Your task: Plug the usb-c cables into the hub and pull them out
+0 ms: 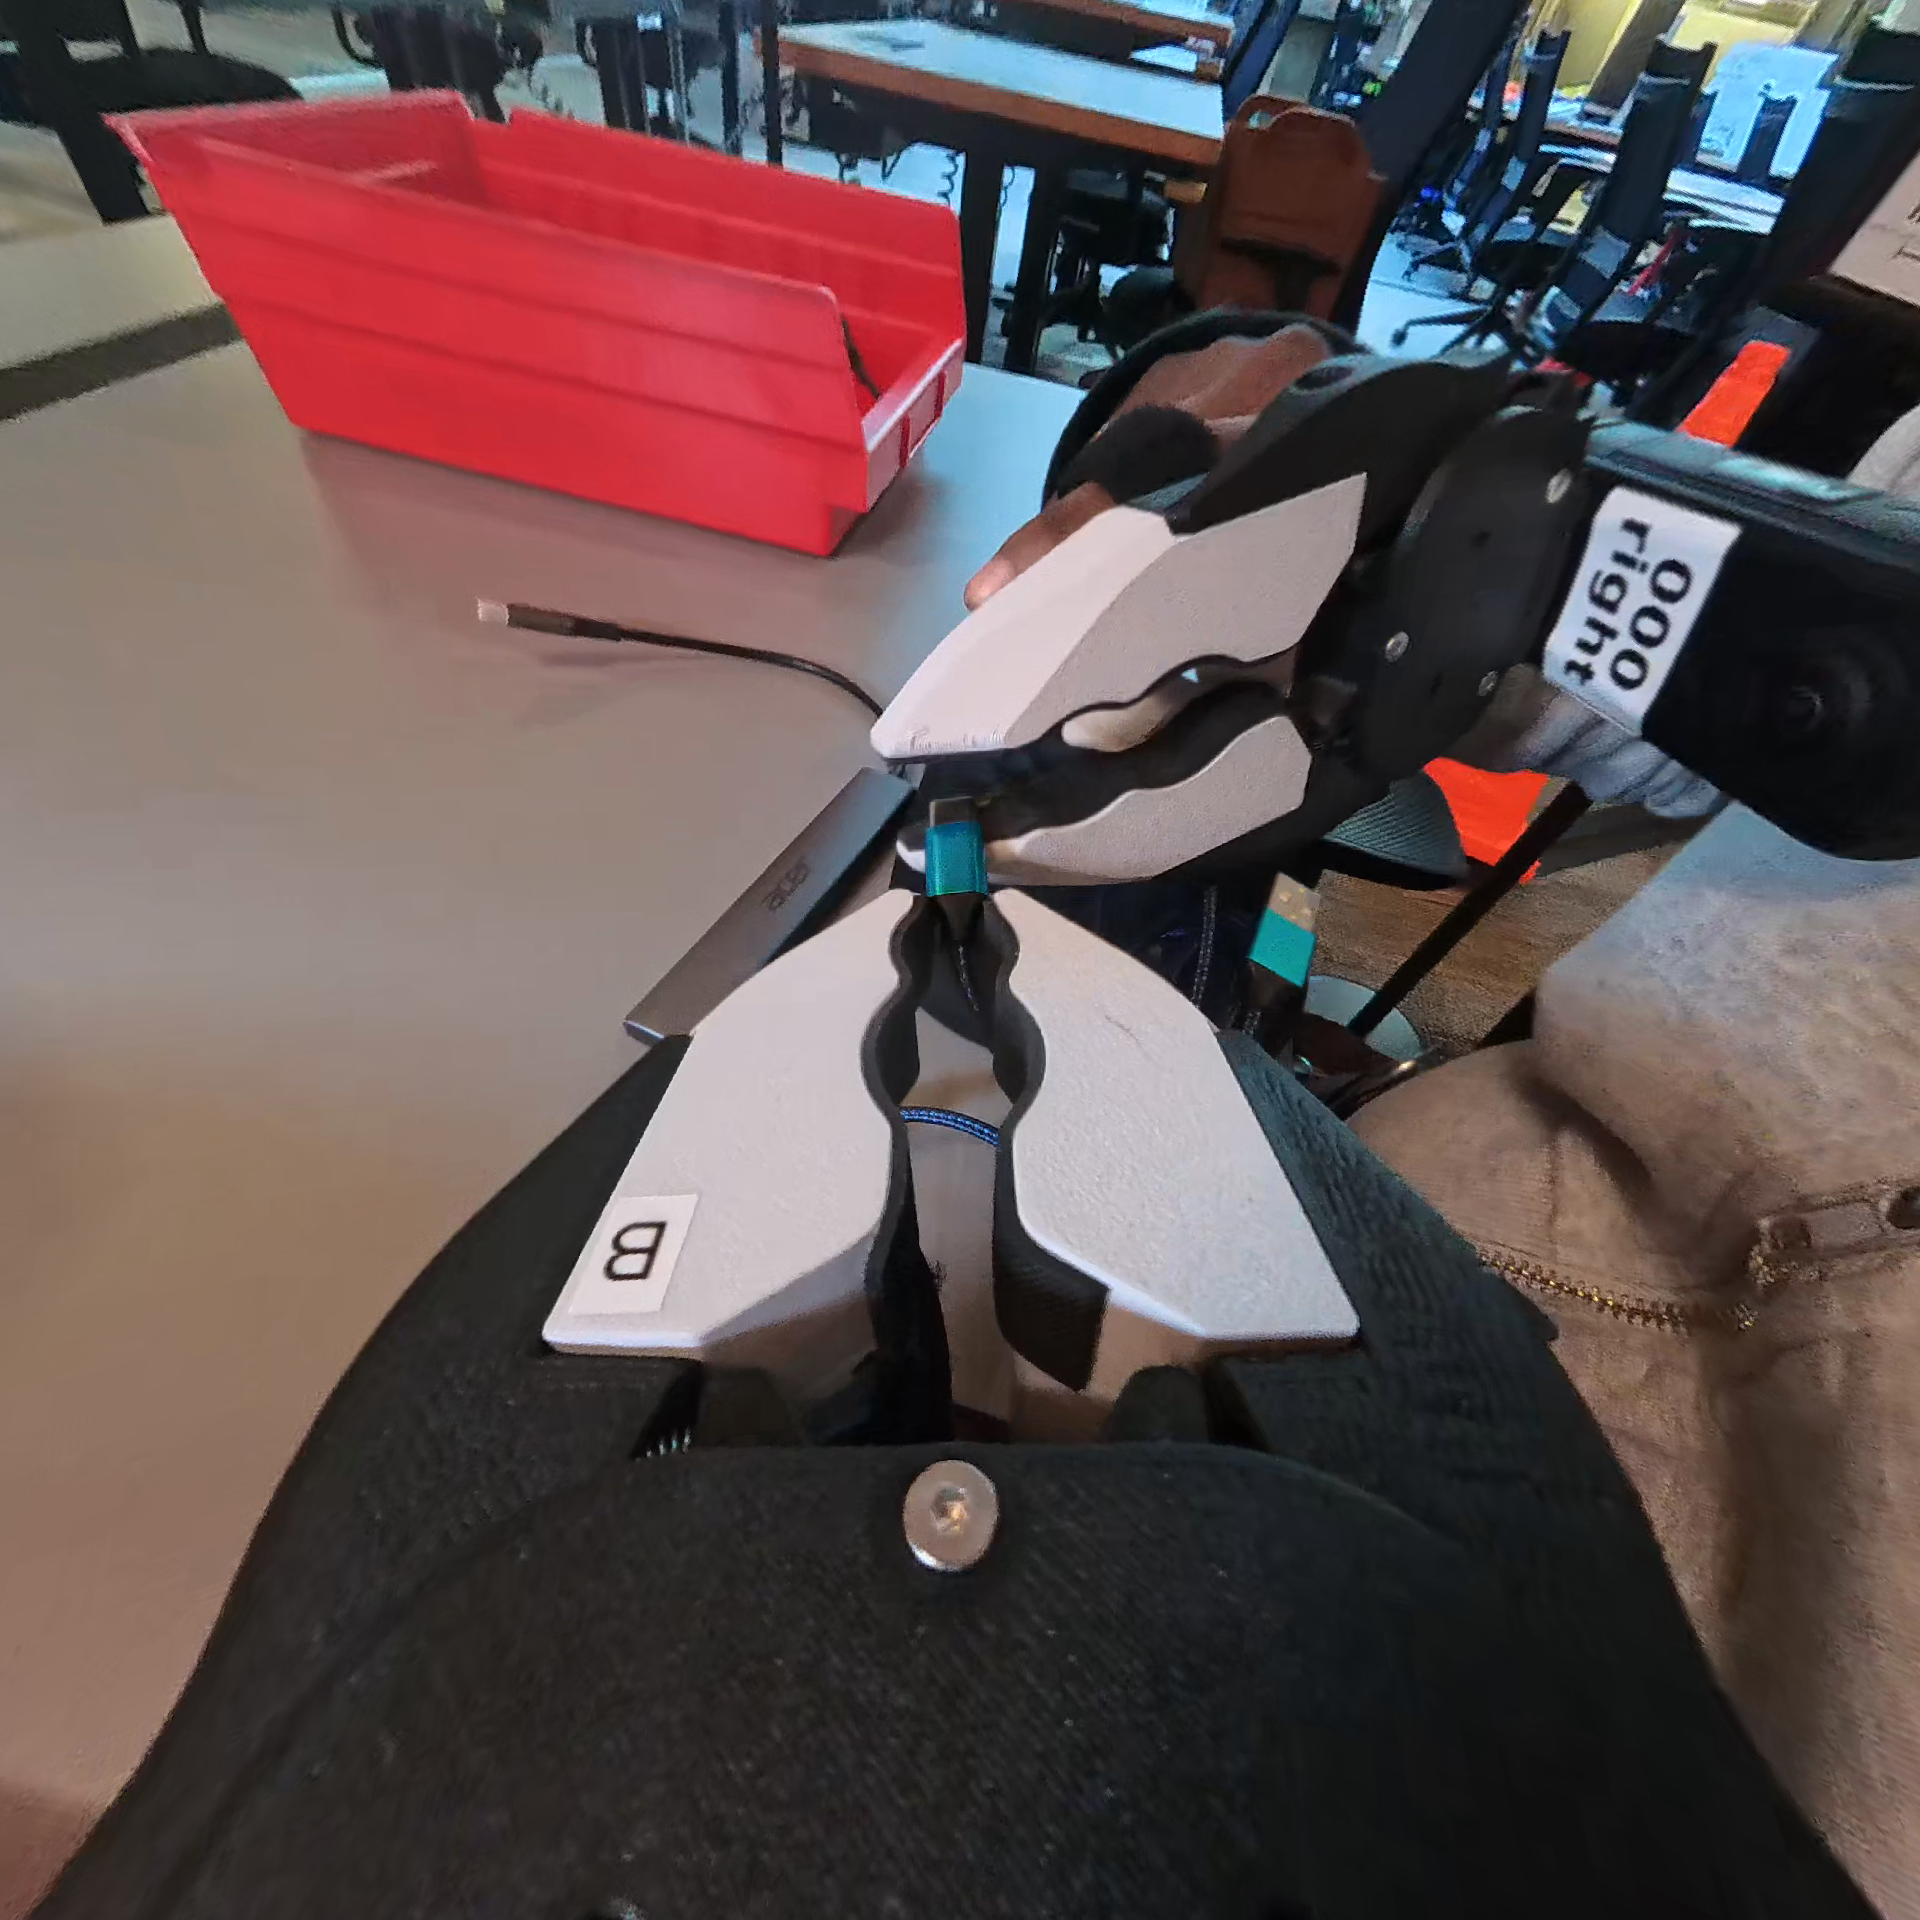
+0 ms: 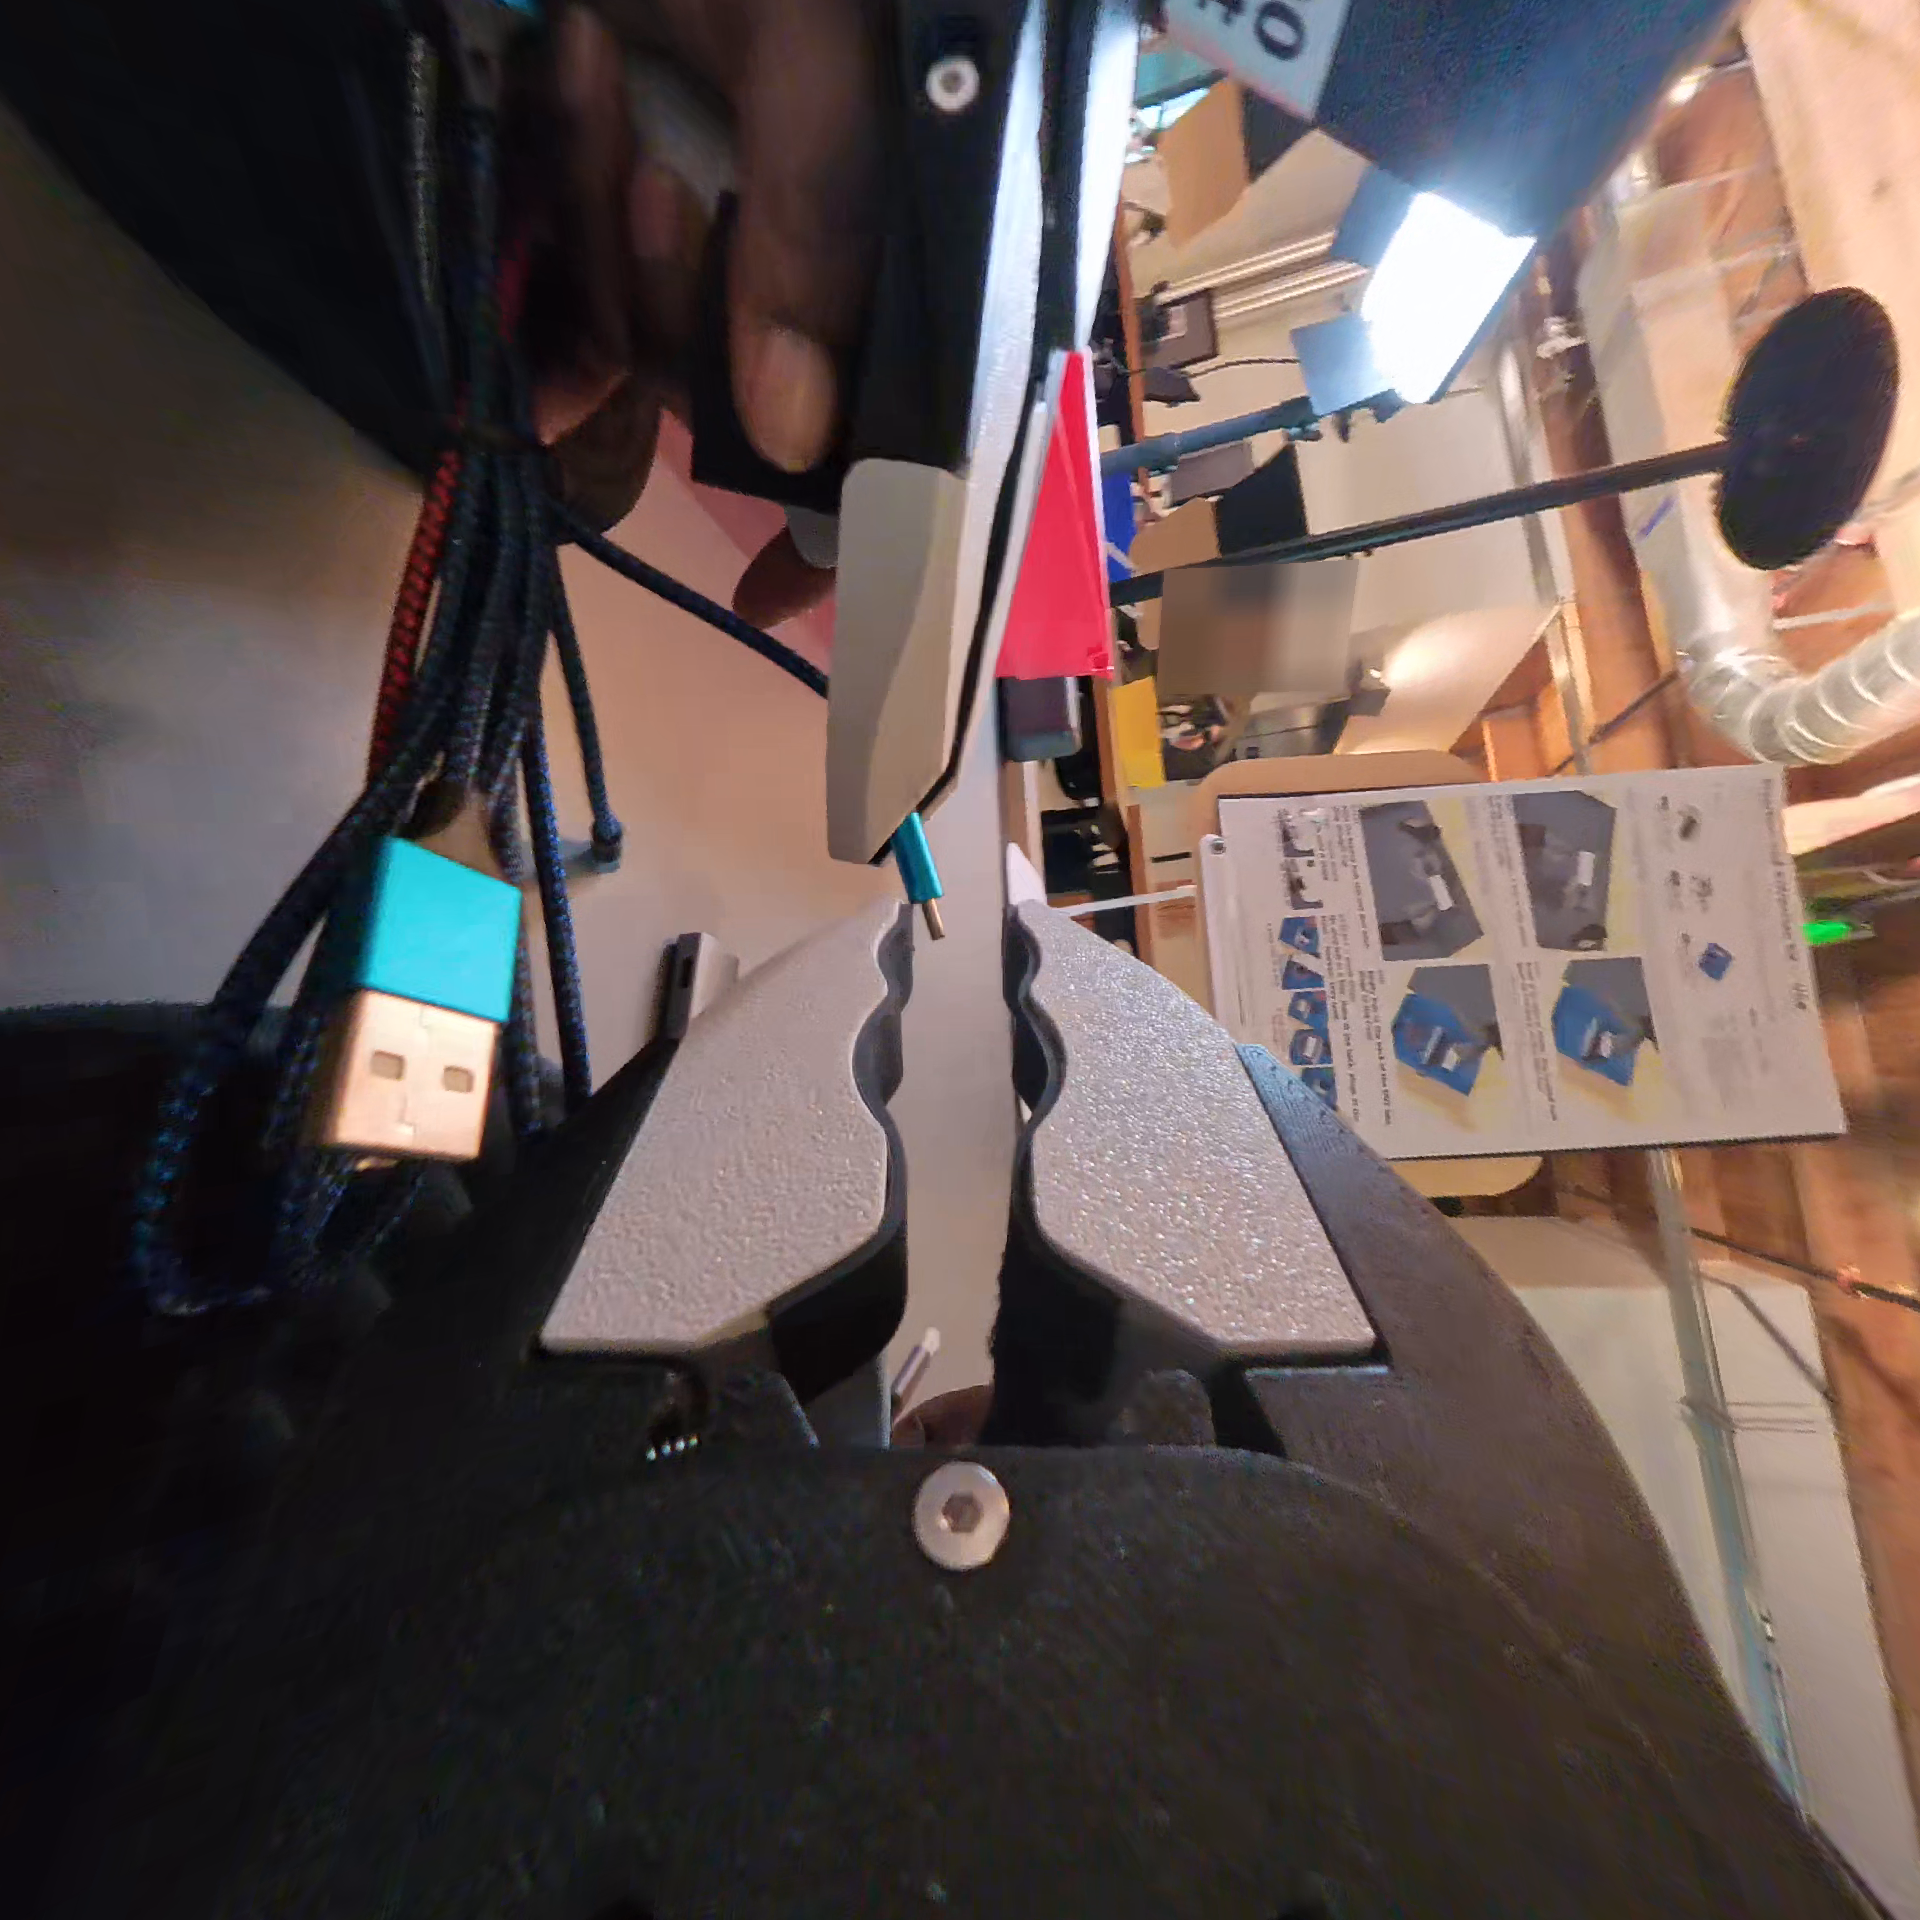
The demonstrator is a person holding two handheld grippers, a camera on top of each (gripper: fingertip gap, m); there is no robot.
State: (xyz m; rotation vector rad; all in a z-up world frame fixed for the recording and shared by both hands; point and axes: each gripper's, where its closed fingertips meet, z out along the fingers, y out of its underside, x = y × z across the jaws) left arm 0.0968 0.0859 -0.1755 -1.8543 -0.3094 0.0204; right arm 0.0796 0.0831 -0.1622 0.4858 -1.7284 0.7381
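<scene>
We see left gripper (image 1: 954,914) pinching teal usb-c plug (image 1: 954,854) beside hub (image 1: 774,906), right gripper (image 2: 958,930) fingers apart w/ nothing between, red bin (image 1: 582,332) beyond hub.

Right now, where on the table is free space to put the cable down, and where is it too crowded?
Free: the wide bare table between the red bin, the black cable and the grey hub. Crowded: at the hub's end, where the left gripper, its teal plug and the right gripper meet.

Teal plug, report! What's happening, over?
Left gripper shut on plug, tip bare, unplugged. Right gripper open, straddling the tip. Hub on table alongside.
</scene>
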